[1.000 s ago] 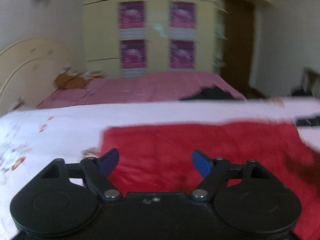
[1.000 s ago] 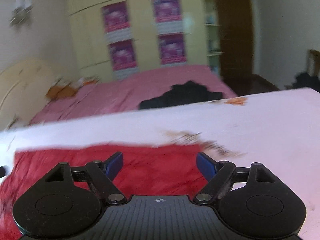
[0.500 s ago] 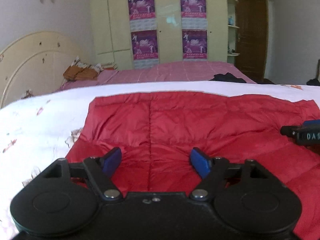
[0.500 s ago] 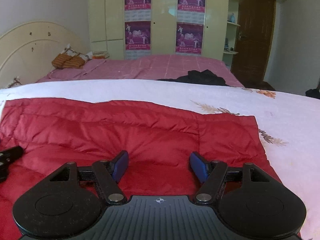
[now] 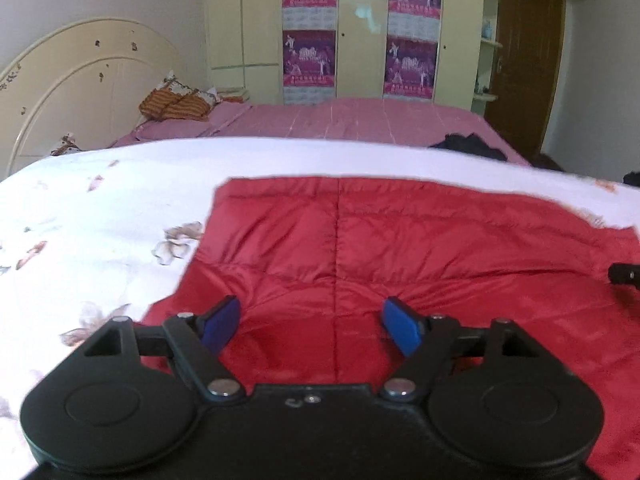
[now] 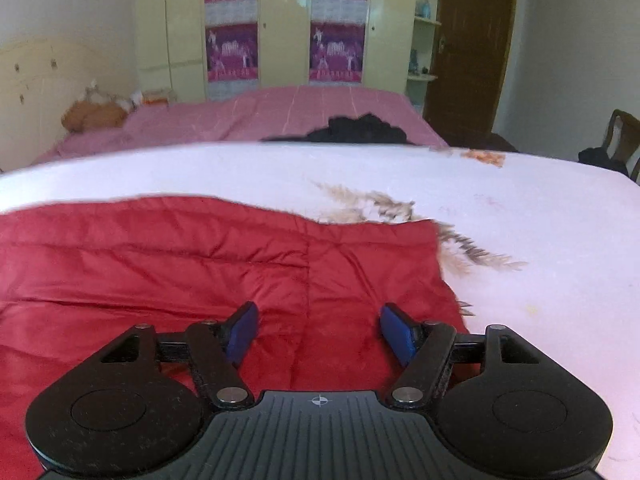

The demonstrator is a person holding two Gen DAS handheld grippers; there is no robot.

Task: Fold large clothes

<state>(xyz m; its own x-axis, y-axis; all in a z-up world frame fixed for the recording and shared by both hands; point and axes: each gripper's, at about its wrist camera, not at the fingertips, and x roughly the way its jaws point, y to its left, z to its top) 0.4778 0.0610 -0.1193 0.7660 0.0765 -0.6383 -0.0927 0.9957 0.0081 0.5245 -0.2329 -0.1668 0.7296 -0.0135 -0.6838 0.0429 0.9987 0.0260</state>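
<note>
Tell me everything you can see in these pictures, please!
quilted jacket: one, red, spread flat on the white sheet
sheet: one, white with flowers, under the jacket
bed: one, pink cover, behind the sheet
dark clothes: one pile, black, on the pink bed
pillows: orange striped, number unclear, at the head of the pink bed
headboard: one, cream, far left
posters: four, purple, on the cupboard doors
door: one, brown, right of the cupboard
chair: one, wooden, far right
left hand-held gripper: one, black with blue pads, open over the jacket
right hand-held gripper: one, same colours, open over the jacket
</note>
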